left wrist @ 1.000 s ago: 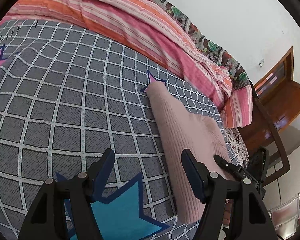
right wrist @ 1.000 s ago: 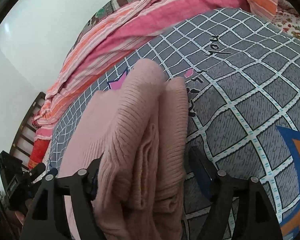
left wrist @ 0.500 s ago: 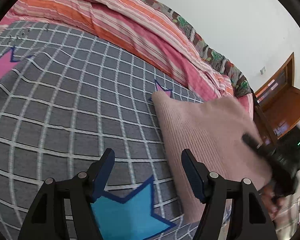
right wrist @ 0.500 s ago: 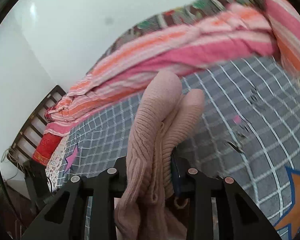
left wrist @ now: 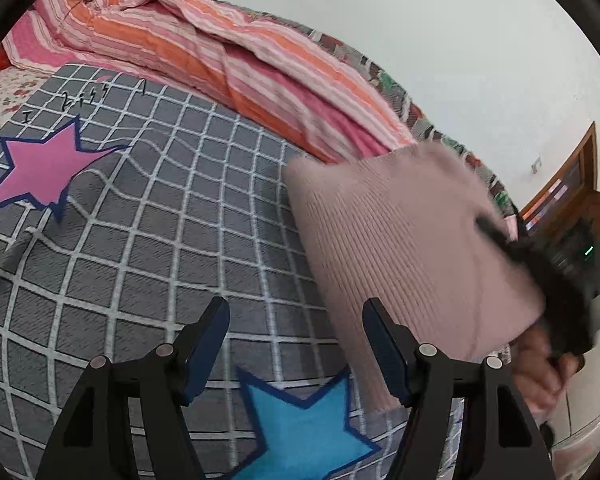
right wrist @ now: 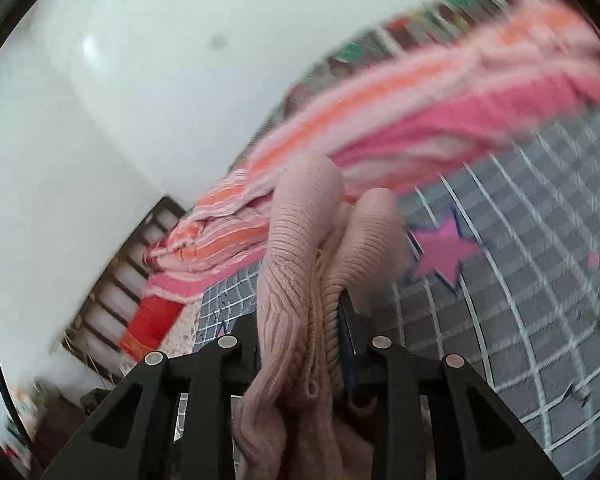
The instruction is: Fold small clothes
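Observation:
A folded pink ribbed knit sweater (left wrist: 400, 248) hangs lifted above the grey checked bedspread (left wrist: 148, 240) at the right of the left wrist view. My right gripper (right wrist: 300, 320) is shut on the sweater (right wrist: 300, 280), whose thick folds bulge up between the jaws. The same gripper (left wrist: 496, 232) shows blurred in the left wrist view, clamped on the sweater's right edge, with a hand (left wrist: 540, 372) below it. My left gripper (left wrist: 296, 320) stands open over the bedspread just left of the sweater, with nothing between its fingers.
A striped pink and orange quilt (left wrist: 228, 60) lies bunched along the far side of the bed. Pink (left wrist: 40, 168) and blue (left wrist: 304, 424) star patches mark the bedspread. A wooden door (left wrist: 572, 192) stands at the right. A slatted wooden headboard (right wrist: 128, 272) shows beyond the bed.
My right gripper closed on the folded sweater and raised it off the bedspread. The left gripper drifted sideways over the bed, still open.

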`<action>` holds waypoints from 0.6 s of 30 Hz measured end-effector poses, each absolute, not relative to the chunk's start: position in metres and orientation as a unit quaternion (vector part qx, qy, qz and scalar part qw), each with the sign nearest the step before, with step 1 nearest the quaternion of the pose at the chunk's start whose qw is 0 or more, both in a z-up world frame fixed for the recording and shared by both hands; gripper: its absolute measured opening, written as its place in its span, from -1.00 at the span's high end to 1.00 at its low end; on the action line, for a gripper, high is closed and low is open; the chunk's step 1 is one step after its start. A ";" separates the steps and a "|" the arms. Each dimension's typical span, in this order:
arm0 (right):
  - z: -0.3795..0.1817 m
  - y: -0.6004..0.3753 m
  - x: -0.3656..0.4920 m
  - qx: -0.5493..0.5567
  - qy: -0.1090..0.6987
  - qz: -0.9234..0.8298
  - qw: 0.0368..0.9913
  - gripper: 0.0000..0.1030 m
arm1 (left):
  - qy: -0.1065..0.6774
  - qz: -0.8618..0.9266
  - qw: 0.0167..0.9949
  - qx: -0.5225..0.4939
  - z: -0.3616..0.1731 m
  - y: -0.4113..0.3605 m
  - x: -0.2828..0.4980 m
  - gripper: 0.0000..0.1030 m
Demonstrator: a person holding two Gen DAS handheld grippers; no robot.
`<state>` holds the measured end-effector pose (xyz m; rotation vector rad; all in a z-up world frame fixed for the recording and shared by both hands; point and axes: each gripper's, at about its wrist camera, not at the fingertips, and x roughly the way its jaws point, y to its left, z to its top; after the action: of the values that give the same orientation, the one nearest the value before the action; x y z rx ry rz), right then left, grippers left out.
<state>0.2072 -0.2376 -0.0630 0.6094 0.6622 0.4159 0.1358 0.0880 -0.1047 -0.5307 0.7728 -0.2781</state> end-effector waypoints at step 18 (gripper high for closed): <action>-0.116 -0.267 0.259 0.165 0.406 0.122 0.890 0.49 | 0.401 -0.151 0.877 -0.219 -0.121 0.053 0.161 -0.30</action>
<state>0.2592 -0.2667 -0.1163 0.3435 0.8429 0.2540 0.1613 0.0534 -0.1210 -0.4566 0.8361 -0.3146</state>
